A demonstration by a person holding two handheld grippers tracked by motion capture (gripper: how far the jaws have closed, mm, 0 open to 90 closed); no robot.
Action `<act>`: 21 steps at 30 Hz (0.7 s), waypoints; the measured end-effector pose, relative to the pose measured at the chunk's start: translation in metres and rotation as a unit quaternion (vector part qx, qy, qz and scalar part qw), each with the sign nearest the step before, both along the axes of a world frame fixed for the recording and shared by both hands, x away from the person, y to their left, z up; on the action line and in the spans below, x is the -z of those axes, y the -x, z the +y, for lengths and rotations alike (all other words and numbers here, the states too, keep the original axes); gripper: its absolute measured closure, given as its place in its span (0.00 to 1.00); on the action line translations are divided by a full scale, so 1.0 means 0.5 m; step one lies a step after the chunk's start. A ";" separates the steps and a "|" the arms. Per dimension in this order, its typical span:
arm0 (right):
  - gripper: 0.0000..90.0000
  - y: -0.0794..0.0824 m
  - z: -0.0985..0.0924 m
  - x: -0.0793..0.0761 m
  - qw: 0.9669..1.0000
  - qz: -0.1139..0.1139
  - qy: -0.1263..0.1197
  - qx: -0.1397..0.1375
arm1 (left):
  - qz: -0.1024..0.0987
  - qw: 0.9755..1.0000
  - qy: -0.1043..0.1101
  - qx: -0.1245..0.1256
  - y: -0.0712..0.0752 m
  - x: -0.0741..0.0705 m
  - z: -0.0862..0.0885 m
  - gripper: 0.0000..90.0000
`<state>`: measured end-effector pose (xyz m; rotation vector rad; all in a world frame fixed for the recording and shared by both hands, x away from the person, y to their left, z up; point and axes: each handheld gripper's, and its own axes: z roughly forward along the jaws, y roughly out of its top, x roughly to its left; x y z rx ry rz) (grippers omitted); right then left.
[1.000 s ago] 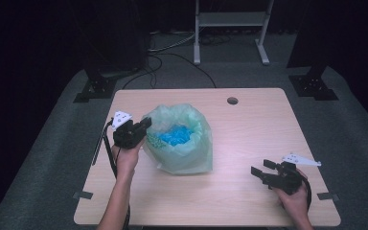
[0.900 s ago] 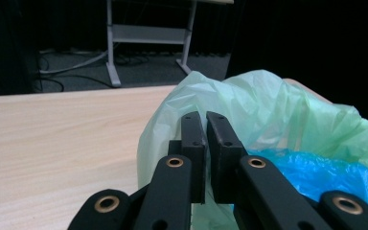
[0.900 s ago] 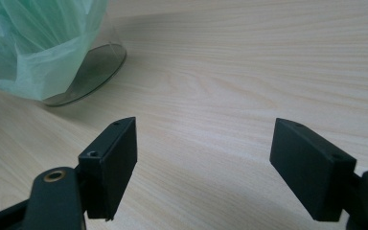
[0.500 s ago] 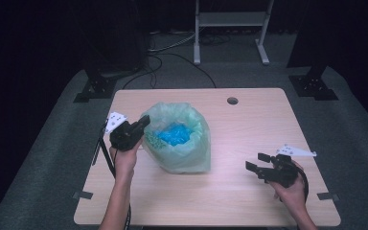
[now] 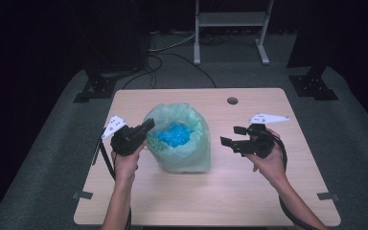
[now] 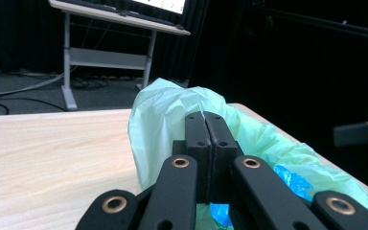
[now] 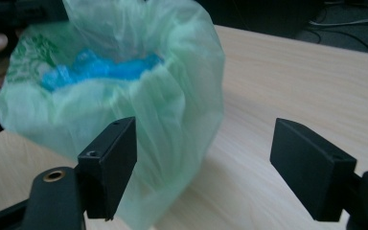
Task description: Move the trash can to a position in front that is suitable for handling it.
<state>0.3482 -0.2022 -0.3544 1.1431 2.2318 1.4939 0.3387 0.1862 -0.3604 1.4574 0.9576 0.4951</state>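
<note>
From above, my left tool (image 5: 143, 128) sits at the left rim of the green bag (image 5: 179, 143), which stands near the middle of the counter (image 5: 211, 191). The view along that tool (image 6: 205, 125) shows what the high view cannot: its jaws are pressed together on a fold of the bag's rim (image 6: 172, 105), pinching the thin plastic. My right tool (image 5: 232, 136) hangs to the right of the bag, apart from it, jaws spread wide with nothing between them. Its own view (image 7: 203, 158) looks into the bag's mouth (image 7: 120, 62) at crumpled blue stuff (image 7: 100, 67) inside. The counter is pale wood with a round hole (image 5: 232, 101) near its far edge. Beyond it are grey carpet (image 5: 354, 124), cables (image 5: 172, 48), a metal stand (image 5: 232, 21) and dark curtains.
</note>
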 end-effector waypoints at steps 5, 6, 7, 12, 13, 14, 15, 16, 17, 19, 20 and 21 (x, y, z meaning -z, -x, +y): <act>0.26 -0.026 0.059 -0.027 1.000 -0.001 -0.003 -0.003 | 0.000 1.000 0.007 0.003 0.001 0.003 0.004 1.00; 0.26 -0.032 0.071 -0.029 1.000 -0.001 -0.001 -0.004 | 0.001 1.000 0.009 0.004 0.002 0.003 0.005 1.00; 0.26 -0.038 0.082 -0.030 1.000 0.000 0.005 -0.002 | 0.001 1.000 0.010 0.004 0.002 0.004 0.006 1.00; 0.30 -0.070 0.129 -0.031 1.000 0.016 0.023 0.004 | 0.003 1.000 0.020 0.006 0.004 0.006 0.010 1.00; 0.30 -0.075 0.137 -0.029 0.999 0.020 0.027 0.005 | 0.004 1.000 0.022 0.007 0.004 0.006 0.011 1.00; 0.31 -0.081 0.144 -0.025 0.999 0.026 0.032 0.006 | 0.004 1.000 0.022 0.007 0.005 0.007 0.010 1.00; 0.34 -0.087 0.150 -0.021 0.999 0.033 0.038 0.007 | 0.004 1.000 0.022 0.007 0.005 0.007 0.010 1.00; 0.37 -0.093 0.155 -0.016 0.998 0.038 0.044 0.008 | 0.005 1.000 0.024 0.009 0.005 0.008 0.009 1.00; 0.39 -0.097 0.160 -0.012 0.998 0.044 0.048 0.010 | 0.004 1.000 0.026 0.011 0.005 0.008 0.008 1.00; 0.46 -0.104 0.165 -0.006 0.997 0.056 0.050 0.009 | 0.004 1.000 0.028 0.012 0.005 0.008 0.006 1.00; 0.53 -0.108 0.167 -0.002 0.997 0.066 0.048 0.010 | 0.004 0.999 0.030 0.016 0.005 0.008 0.005 1.00; 0.59 -0.111 0.169 0.001 0.996 0.073 0.044 0.013 | 0.005 0.999 0.033 0.018 0.005 0.009 0.005 1.00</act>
